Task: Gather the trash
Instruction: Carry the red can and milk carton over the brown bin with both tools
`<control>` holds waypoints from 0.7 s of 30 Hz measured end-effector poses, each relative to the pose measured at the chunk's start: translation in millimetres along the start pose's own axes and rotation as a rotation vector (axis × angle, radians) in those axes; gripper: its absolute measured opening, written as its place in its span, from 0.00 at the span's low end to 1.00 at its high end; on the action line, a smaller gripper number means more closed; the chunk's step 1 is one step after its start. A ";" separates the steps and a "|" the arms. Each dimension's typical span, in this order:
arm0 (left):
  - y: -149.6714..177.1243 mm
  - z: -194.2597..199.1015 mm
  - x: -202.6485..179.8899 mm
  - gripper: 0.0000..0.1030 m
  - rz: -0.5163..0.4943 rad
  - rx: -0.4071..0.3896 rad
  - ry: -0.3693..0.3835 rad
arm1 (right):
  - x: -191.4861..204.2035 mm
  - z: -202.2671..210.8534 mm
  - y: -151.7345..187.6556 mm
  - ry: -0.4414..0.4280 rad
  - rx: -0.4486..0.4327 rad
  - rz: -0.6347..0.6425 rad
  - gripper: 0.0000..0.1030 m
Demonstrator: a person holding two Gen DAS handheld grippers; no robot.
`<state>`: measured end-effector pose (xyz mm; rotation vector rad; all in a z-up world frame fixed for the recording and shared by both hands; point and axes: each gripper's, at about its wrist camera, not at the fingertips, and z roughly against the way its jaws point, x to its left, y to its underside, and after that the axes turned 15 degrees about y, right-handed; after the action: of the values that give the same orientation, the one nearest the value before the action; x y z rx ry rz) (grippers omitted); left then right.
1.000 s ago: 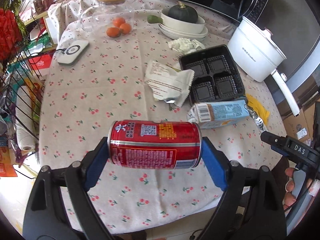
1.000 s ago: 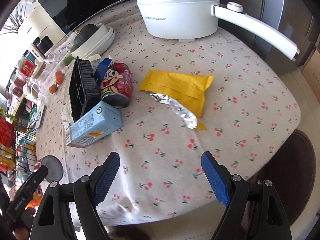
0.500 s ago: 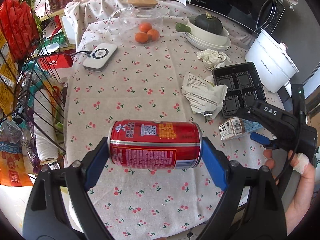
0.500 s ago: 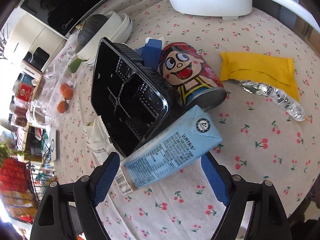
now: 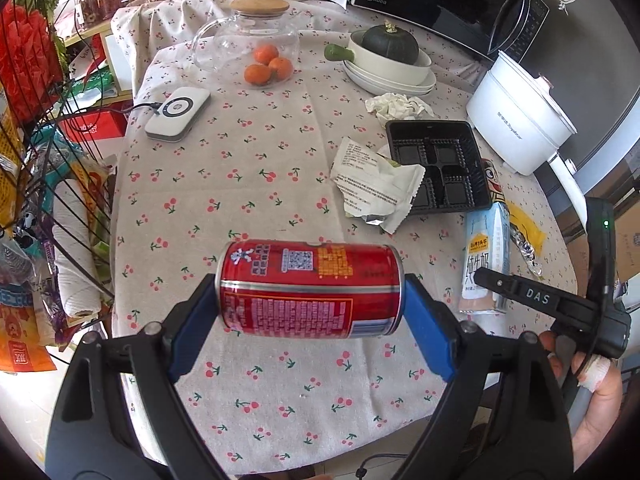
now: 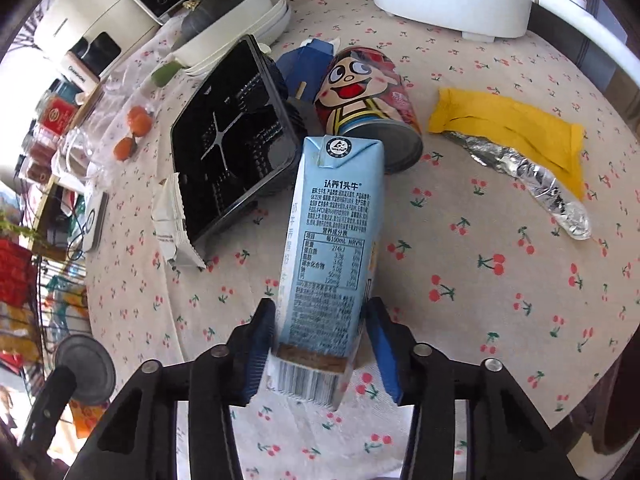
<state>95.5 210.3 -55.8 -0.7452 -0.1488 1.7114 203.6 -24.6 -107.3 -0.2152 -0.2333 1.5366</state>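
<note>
My left gripper (image 5: 310,320) is shut on a red drink can (image 5: 308,290), held sideways above the near edge of the cherry-print table (image 5: 240,184). My right gripper (image 6: 322,344) has its pads on both sides of a light blue milk carton (image 6: 334,236) that lies on the table; it also shows in the left wrist view (image 5: 486,256). Other trash lies near: a cartoon-face can (image 6: 366,108), a yellow wrapper (image 6: 516,132) with foil, a black plastic tray (image 6: 232,140), a white wrapper (image 5: 376,184) and a crumpled tissue (image 5: 398,106).
A white electric pot (image 5: 520,116) stands at the right edge. Stacked bowls with a green squash (image 5: 390,60), a glass jar with oranges (image 5: 260,56) and a white charger (image 5: 178,114) sit further back. A wire rack (image 5: 36,120) stands left of the table.
My right gripper has moved in over the milk carton and closed its fingers around the carton's near end. My left gripper still holds the red can and has shifted slightly.
</note>
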 end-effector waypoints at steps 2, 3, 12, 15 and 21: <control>2.3 -2.8 -3.6 0.86 -0.002 0.012 0.008 | -9.5 8.7 4.1 0.021 -0.019 0.030 0.36; 3.5 -4.7 -5.4 0.86 -0.002 0.020 0.014 | -14.0 12.5 5.8 0.029 -0.028 0.039 0.36; 12.9 -10.0 -24.3 0.86 -0.010 0.043 0.044 | -71.1 37.7 16.1 0.018 -0.060 0.011 0.35; 14.9 -9.4 -37.6 0.86 -0.037 0.039 0.055 | -92.8 50.1 19.7 0.019 -0.078 0.008 0.35; 21.1 -18.0 -68.8 0.86 -0.083 0.054 0.086 | -139.3 68.5 27.1 0.042 -0.125 -0.007 0.35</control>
<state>94.1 136.2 -52.7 -0.7614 -0.0730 1.5960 155.4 -163.8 -51.3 -0.3448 -0.2975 1.5107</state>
